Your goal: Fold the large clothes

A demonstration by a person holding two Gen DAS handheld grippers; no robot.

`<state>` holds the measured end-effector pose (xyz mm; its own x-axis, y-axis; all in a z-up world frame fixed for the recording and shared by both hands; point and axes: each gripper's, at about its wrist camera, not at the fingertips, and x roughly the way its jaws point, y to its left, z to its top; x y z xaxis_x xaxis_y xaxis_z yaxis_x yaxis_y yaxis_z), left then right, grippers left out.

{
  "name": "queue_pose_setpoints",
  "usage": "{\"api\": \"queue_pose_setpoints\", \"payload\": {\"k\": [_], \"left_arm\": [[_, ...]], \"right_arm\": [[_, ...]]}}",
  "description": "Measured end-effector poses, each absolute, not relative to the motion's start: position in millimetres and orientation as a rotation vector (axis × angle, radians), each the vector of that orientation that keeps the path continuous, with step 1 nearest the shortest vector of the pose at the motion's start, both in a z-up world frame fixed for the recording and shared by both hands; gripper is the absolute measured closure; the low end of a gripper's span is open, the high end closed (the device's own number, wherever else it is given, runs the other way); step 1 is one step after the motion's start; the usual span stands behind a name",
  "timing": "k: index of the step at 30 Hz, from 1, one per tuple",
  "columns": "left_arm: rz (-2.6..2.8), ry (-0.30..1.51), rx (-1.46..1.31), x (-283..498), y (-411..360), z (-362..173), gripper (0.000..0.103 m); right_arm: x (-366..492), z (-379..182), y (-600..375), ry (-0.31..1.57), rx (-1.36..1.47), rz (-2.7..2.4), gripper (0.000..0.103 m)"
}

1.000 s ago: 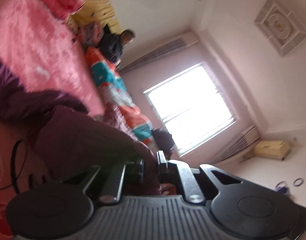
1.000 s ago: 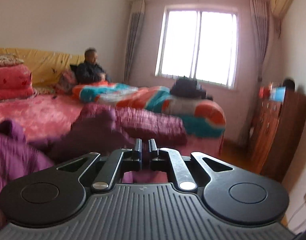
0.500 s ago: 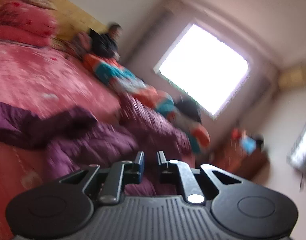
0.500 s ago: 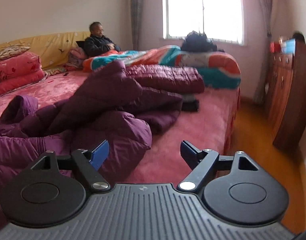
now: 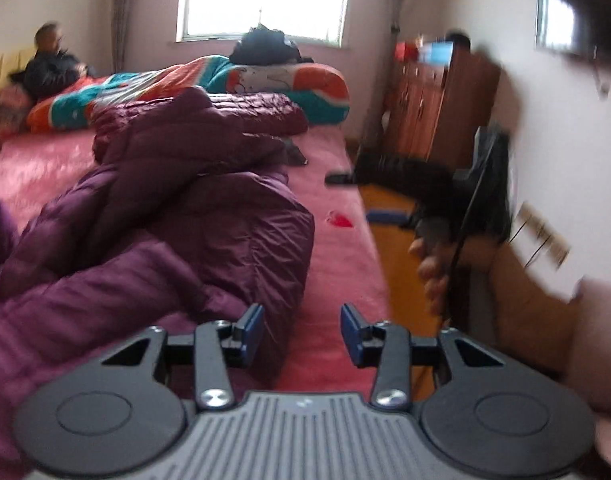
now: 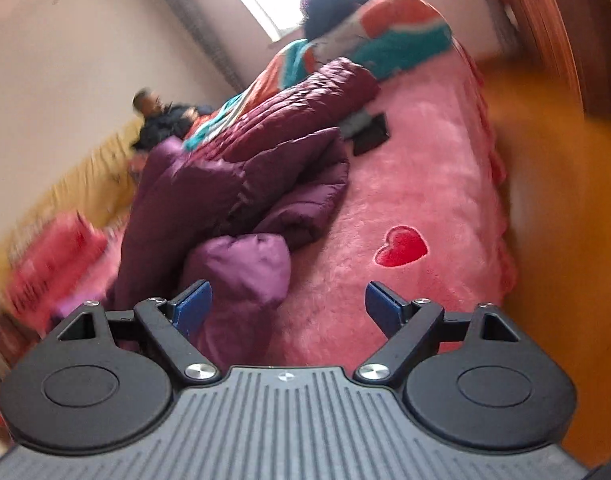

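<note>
Pink bed point(image 6: 433, 184) by window, purple down coat point(image 5: 193, 220) heaped near edge, orange floor point(image 6: 553, 184) free beside, left gripper point(image 5: 302, 330) jaws opening w/ nothing between, right gripper point(image 6: 289, 306) wide, empty.

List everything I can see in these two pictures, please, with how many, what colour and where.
Puffy purple quilted coat: one, crumpled on the bed.
Fluffy pink bed cover: one, spread beneath the coat.
Red heart patch: one, on the cover near the bed's edge.
Orange, teal and white quilt: one, bunched at the far end.
Black bag: one, atop that quilt by the window.
Seated person in dark clothes: one, at the far wall.
Brown wooden cabinet: one, right of the bed.
Left tool: black, blue pads, opening, nothing between them.
Right tool: black, blue pads, opening wide; no pad presses on the coat.
</note>
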<state>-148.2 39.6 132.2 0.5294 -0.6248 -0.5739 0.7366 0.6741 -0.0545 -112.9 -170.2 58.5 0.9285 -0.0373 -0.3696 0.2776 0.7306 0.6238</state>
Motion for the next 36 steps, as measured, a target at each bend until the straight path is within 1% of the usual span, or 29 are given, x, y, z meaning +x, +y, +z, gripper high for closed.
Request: {"api": "queue_pose_setpoints", "payload": {"k": [5, 11, 13, 14, 15, 16, 17, 19, 21, 28, 33, 36], "left_arm": [[-0.729, 0.582, 0.423, -129.8, -24.9, 101.6, 0.062], [-0.568, 0.57, 0.608, -110.8, -69.4, 69.0, 0.061], [-0.527, 0.575, 0.653, -103.7, -78.7, 58.6, 0.052], [-0.509, 0.578, 0.666, -100.4, -81.7, 54.7, 0.05], [-0.493, 0.573, 0.682, -98.7, -84.1, 51.8, 0.044], [-0.476, 0.562, 0.698, -98.2, -85.0, 50.8, 0.034], [-0.45, 0.547, 0.719, -96.3, -85.6, 49.3, 0.029], [-0.414, 0.522, 0.735, -94.1, -85.6, 49.2, 0.01], [-0.374, 0.511, 0.734, -88.1, -82.4, 48.0, 0.0], [-0.384, 0.522, 0.688, -73.0, -87.8, 46.2, 0.0], [-0.396, 0.438, 0.74, -75.0, -98.2, 44.6, 0.0], [-0.406, 0.44, 0.723, -70.2, -102.5, 44.6, 0.0]], "right_arm": [[-103.6, 38.5, -205.8, 0.271, 0.941, -0.147, 0.0], [-94.2, 18.5, -232.6, 0.224, 1.118, -0.147, 0.0], [-90.4, 14.9, -237.4, 0.22, 1.16, -0.129, 0.0], [-88.8, 14.8, -239.0, 0.215, 1.171, -0.114, 0.0], [-86.9, 15.5, -240.2, 0.213, 1.178, -0.095, 0.0], [-85.3, 14.4, -242.3, 0.21, 1.179, -0.081, 0.0], [-83.2, 15.6, -242.4, 0.206, 1.177, -0.066, 0.0], [-79.3, 15.2, -243.1, 0.21, 1.173, -0.034, 0.0], [-74.3, 12.5, -241.4, 0.226, 1.187, -0.009, 0.0], [-57.2, 4.7, -238.3, 0.271, 1.208, 0.043, 0.0], [-49.9, 8.2, -232.9, 0.279, 1.179, 0.079, 0.0], [-47.6, 9.0, -232.3, 0.282, 1.18, 0.086, 0.0]]}}
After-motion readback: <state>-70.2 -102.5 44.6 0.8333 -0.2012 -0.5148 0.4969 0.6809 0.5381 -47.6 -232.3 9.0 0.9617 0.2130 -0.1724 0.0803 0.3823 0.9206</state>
